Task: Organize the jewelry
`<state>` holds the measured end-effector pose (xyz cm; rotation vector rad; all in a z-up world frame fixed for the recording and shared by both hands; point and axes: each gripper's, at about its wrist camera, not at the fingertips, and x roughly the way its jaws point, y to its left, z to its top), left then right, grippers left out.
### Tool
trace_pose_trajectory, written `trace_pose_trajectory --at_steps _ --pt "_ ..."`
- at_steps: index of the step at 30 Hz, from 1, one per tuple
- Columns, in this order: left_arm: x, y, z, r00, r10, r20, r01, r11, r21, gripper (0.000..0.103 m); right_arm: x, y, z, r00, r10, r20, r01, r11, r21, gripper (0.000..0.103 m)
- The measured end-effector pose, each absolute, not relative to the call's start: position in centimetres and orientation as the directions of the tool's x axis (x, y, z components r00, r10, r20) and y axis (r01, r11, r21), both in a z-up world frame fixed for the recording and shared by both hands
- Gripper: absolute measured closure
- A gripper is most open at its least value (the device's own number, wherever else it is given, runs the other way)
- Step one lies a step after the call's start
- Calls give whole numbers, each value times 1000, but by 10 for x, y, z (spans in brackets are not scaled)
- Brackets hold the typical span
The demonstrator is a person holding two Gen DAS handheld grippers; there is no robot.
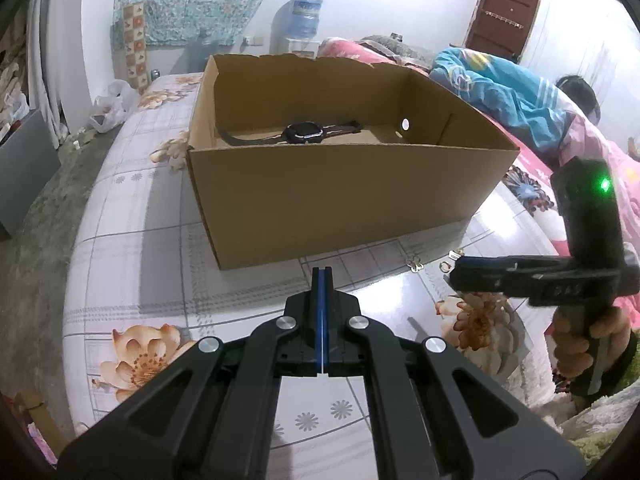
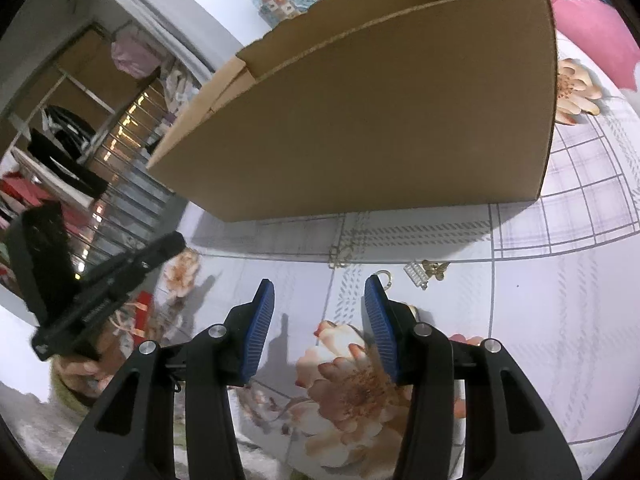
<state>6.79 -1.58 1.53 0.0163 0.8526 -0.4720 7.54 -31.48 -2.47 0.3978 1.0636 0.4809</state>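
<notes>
An open cardboard box (image 1: 344, 184) sits on the flower-print bed sheet (image 1: 132, 248), placed within reach of both hands so loose pieces can be dropped in from above; a black wristwatch (image 1: 303, 133) already lies flat on its floor, near the far wall. The left gripper (image 1: 322, 276) is fully closed, its blue pads pressed together with nothing visible between them, and it hovers just short of the box's near wall — empty, it seems free for the next pick. The right gripper (image 2: 320, 308) stands partly open over the sheet with nothing between its pads, angled down toward the remaining jewelry: a small ring (image 2: 385, 278) just beside its right fingertip, a pale clip-like piece (image 2: 416, 276) and a gold butterfly-shaped piece (image 2: 437, 270) a little farther right, all lying on the sheet near the box's front wall. That spread looks readied for the ring — small and flat, it will likely need a low, careful pinch.
</notes>
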Motion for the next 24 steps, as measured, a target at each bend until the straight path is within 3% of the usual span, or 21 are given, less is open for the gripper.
trace_pose_trajectory --at_steps 8,17,24 --pt "67 -21 11 553 -416 -722 424 886 -186 103 85 -295 -23 444 469 -764 -239 883 403 68" --pt "70 -17 6 551 -421 -721 415 887 -201 103 94 -267 -20 487 345 -803 -307 928 212 74" --pt "72 -13 3 550 -424 -719 406 889 -214 103 93 -254 -20 512 273 -814 -362 928 84 87"
